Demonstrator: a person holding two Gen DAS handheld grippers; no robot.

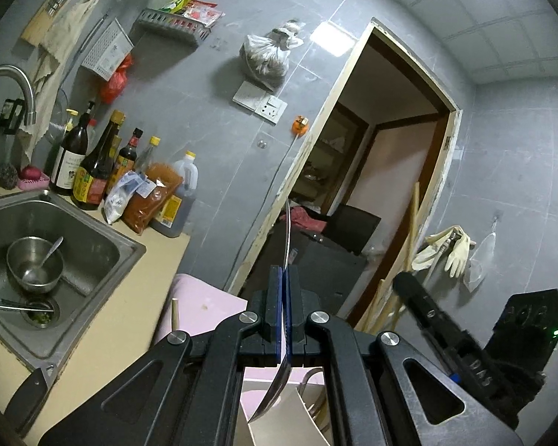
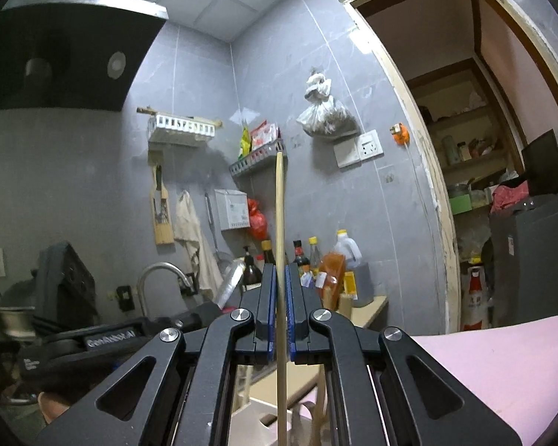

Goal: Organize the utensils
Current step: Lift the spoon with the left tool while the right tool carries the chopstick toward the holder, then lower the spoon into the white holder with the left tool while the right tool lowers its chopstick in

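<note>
Left gripper [image 1: 283,271] clamps a thin steel spoon [image 1: 287,230], right gripper [image 2: 279,271] a wooden chopstick [image 2: 279,223]; next, lowering both into the white holder [image 1: 279,427]

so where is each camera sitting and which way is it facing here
Left wrist: on the left gripper, level, facing the doorway; shut on a metal spoon; right gripper's body at right.
Right wrist: on the right gripper, facing the tiled wall; shut on a wooden chopstick.
Shared: sauce bottles, faucet, doorway.
</note>
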